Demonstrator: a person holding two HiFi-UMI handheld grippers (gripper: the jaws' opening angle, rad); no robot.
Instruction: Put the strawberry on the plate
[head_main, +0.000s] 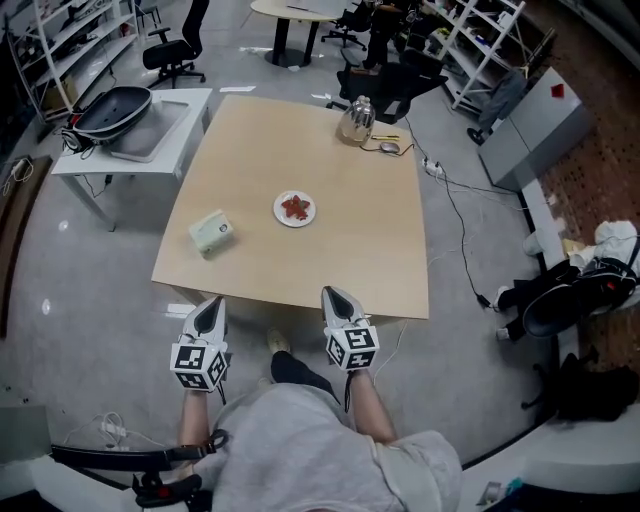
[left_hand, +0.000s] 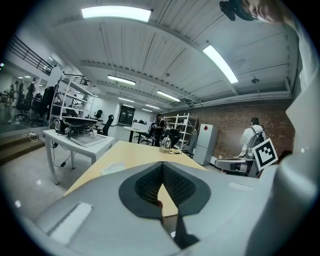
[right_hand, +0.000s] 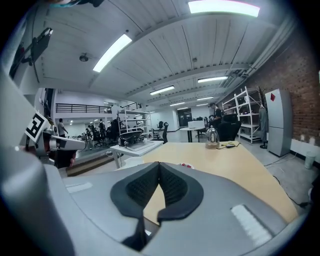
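Already the strawberry (head_main: 295, 207) lies on the white plate (head_main: 279, 212), near the middle of the bench (head_main: 370, 250) and well ahead of both jaws. Left gripper (head_main: 212, 304): jaws closed tip to tip, nothing between them, just short of the bench's near edge. Right gripper (head_main: 335, 294): jaws likewise closed and empty, tips just over that edge. Pale green box (head_main: 211, 232) lies left of the plate, apart from it. Glass jug (head_main: 356, 120) stands at the far edge. Bare bench top runs from the jaws to the plate.
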